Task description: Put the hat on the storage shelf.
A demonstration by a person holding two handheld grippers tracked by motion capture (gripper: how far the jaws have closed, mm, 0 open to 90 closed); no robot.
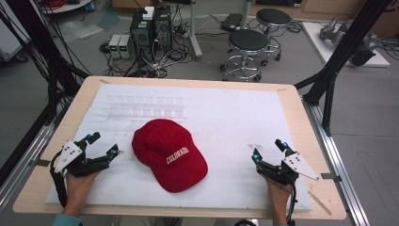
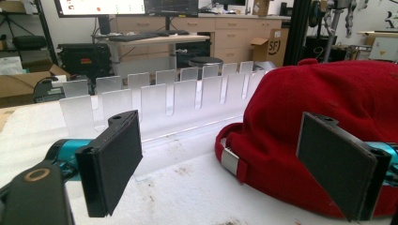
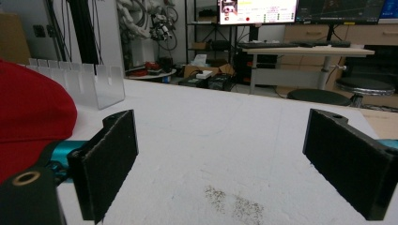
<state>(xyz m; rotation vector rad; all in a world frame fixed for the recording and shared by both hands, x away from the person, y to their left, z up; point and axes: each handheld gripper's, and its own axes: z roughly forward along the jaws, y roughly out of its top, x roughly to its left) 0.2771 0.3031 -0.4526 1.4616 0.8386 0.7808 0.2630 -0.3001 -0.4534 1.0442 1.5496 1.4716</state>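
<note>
The left gripper [image 1: 104, 146] has its jaws spread wide with nothing between them; the red cap [image 1: 168, 153] lies just beside its right jaw, on the white mat [image 1: 226, 122]. The right gripper [image 1: 268, 149] also has its jaws spread and empty, well apart from the cap. Beyond the cap stands a clear slotted rack [image 1: 143, 106] on the table [image 1: 301, 117].
</note>
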